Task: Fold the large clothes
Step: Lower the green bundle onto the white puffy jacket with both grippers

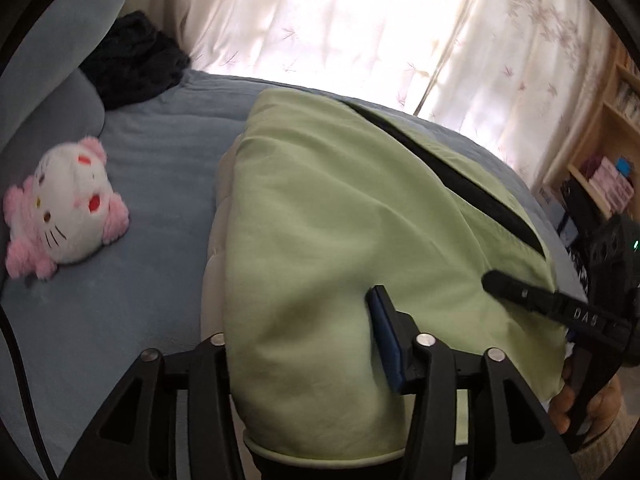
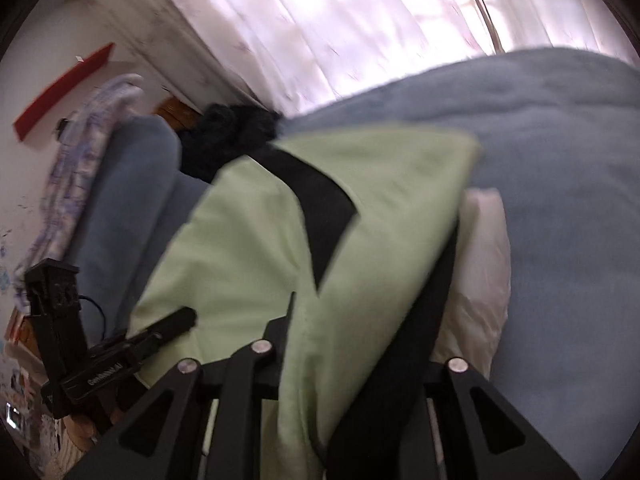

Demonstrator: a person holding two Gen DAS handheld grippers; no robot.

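Note:
A large light-green garment (image 1: 340,216) with a black stripe (image 1: 448,172) and a white lining lies partly folded on the blue bed (image 1: 160,168). My left gripper (image 1: 312,332) is shut on its near edge; the cloth drapes over the left finger and only the blue-padded right finger (image 1: 386,340) shows. My right gripper (image 2: 372,280) is shut on the same garment (image 2: 256,240), with cloth bunched between its fingers. Each gripper shows in the other's view: the right gripper (image 1: 560,312), the left gripper (image 2: 132,352).
A pink and white plush cat (image 1: 64,208) lies on the bed at the left. A dark garment (image 1: 132,60) is heaped by the blue pillow (image 1: 52,92). Curtains (image 1: 340,20) hang behind; a wooden shelf (image 1: 608,128) stands right.

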